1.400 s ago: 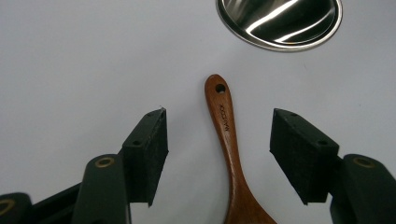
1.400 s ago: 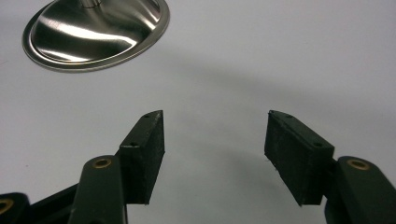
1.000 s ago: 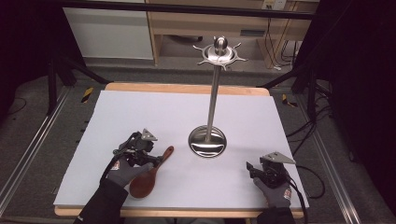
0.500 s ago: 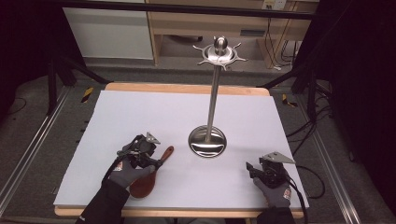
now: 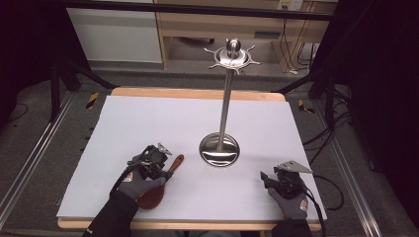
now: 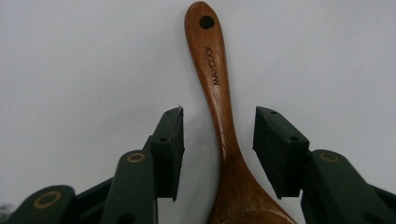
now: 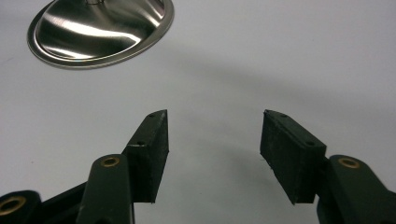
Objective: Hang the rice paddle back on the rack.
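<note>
white sheet (image 5: 148, 118) covers the wooden table (image 5: 197, 93), person at the near edge, gloved hands on 2 grippers. left gripper (image 5: 157, 159) low over the near-left part of the sheet, above a dark wooden spoon (image 5: 159, 185); bowl of the spoon toward the person, handle angled away and to the right toward the stand. left gripper view: jaws spread, released, 1 on each side of the spoon's (image 6: 219, 107) neck, a clear gap between each pad and the wood, nothing gripped; handle runs straight up between the jaws, small round hole near its tip, "maxcook" lettered along it, spoon lying flat on the sheet. left gripper (image 6: 217, 144) itself points along the handle. right gripper (image 5: 271, 178) near the near-right corner of the sheet, well apart from the spoon, grey plate on top, cable trailing off toward the table edge; in the right gripper view (image 7: 214, 149) its jaws stand wide apart with bare white sheet between them. steel stand (image 5: 225, 103) upright near the middle of the sheet, round shiny base (image 7: 98, 30), tall thin pole, ring of hooks with a ball knob on top, no utensil hanging from it
</note>
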### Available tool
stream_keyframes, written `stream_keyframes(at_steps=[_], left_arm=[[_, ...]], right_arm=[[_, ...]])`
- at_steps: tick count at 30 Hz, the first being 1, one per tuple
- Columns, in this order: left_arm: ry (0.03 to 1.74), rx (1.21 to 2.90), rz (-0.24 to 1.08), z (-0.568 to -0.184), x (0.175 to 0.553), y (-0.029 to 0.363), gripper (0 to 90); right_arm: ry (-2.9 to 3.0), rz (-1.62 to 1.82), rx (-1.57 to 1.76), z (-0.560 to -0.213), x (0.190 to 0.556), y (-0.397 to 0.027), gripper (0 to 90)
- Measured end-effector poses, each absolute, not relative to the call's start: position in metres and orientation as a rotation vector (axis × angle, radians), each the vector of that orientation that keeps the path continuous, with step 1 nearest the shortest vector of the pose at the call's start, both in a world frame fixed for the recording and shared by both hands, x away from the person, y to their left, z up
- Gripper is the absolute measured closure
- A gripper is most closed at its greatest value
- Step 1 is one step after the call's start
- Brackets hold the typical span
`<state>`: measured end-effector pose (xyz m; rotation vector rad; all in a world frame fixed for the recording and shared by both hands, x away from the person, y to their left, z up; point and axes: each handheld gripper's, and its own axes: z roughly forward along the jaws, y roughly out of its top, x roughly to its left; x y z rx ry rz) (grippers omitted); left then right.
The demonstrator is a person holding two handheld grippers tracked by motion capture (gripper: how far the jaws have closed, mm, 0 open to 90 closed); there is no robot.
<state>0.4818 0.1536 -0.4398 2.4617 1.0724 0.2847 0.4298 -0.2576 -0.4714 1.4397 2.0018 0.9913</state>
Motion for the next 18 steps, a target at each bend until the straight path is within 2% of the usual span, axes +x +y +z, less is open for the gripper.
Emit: stream_keyframes(at_steps=[18], left_arm=[[1.109, 2.52, 0.228, -0.45, 0.484, 0.149, 71.0]], right_arm=[[2.003, 0.989, 1.44, -0.471, 0.43, -0.258, 43.0]])
